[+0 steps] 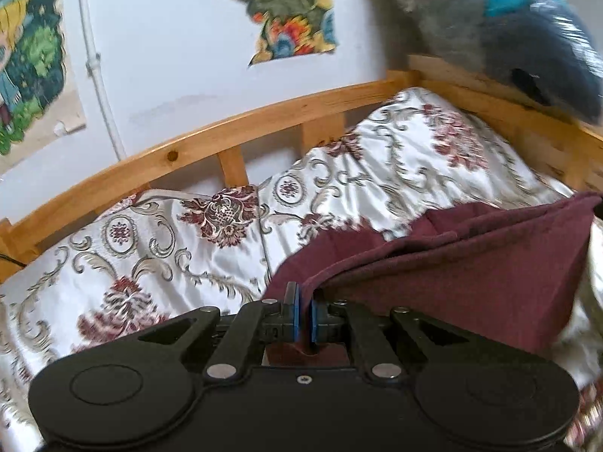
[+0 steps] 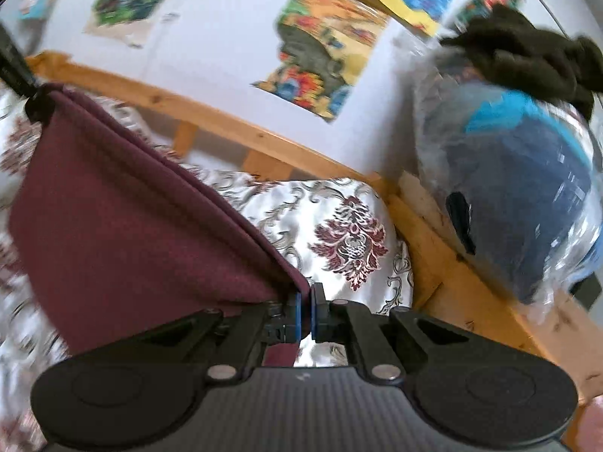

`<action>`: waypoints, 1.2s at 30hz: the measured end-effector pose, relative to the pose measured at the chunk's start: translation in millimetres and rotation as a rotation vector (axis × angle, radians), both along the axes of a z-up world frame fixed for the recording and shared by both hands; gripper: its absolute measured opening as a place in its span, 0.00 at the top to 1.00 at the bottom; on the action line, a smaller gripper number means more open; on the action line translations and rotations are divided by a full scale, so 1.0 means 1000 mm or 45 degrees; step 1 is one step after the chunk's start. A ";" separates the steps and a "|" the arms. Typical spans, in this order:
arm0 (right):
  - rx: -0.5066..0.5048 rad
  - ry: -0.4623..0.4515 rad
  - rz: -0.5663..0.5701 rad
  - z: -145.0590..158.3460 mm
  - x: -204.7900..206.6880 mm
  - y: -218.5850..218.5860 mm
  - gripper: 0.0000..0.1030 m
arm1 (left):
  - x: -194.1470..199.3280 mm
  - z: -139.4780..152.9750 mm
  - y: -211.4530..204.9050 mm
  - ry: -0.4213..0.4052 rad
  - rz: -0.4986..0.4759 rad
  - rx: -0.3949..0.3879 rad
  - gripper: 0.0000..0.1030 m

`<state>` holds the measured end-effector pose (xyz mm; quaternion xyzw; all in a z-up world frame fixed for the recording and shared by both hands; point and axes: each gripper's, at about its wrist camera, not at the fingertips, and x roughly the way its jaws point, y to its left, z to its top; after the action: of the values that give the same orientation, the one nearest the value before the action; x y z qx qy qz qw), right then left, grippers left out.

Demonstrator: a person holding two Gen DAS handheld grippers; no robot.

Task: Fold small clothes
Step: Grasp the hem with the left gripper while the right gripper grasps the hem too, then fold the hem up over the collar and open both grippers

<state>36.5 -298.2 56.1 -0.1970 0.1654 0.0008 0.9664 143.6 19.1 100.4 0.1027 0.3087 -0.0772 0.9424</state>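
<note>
Left gripper (image 1: 304, 314) clenched on a corner of the maroon cloth (image 1: 463, 275), blue pads pressed against the fabric. Right gripper (image 2: 306, 314) likewise pinching another corner of the same cloth (image 2: 124, 203), stretched taut and lifted between the two above the floral bedspread (image 1: 150, 248). Farther back, the wooden bed rail (image 1: 211, 147); at far right, a plastic-wrapped blue bundle (image 2: 527, 196); beyond, colourful posters (image 1: 290, 11) on the white wall.
</note>
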 end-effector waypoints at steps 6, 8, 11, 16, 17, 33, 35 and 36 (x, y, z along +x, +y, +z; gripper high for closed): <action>0.066 0.009 -0.080 -0.020 0.077 -0.004 0.94 | 0.084 -0.032 -0.004 0.099 0.086 0.016 0.94; 0.074 0.024 -0.093 -0.028 0.096 -0.003 0.94 | 0.103 -0.044 -0.005 0.129 0.107 0.026 0.94; 0.088 0.055 -0.112 -0.043 0.120 -0.002 0.94 | 0.125 -0.062 -0.007 0.160 0.136 0.041 0.94; 0.060 0.100 -0.135 -0.073 0.149 -0.001 0.93 | 0.155 -0.091 -0.011 0.201 0.189 0.040 0.93; 0.059 0.106 -0.139 -0.078 0.151 -0.002 0.93 | 0.159 -0.096 -0.013 0.204 0.192 0.038 0.93; 0.101 0.090 -0.190 -0.102 0.152 -0.019 0.58 | 0.177 -0.126 -0.015 0.246 0.295 -0.007 0.28; 0.102 0.076 -0.203 -0.100 0.150 -0.020 0.43 | 0.168 -0.123 -0.011 0.213 0.306 -0.028 0.14; 0.104 0.071 -0.211 -0.100 0.149 -0.020 0.39 | 0.162 -0.122 -0.009 0.195 0.301 -0.029 0.12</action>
<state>185.7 -318.1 -43.8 -0.1431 0.2077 -0.0669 0.9654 305.3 10.0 -21.7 0.0487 0.3886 0.0232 0.9198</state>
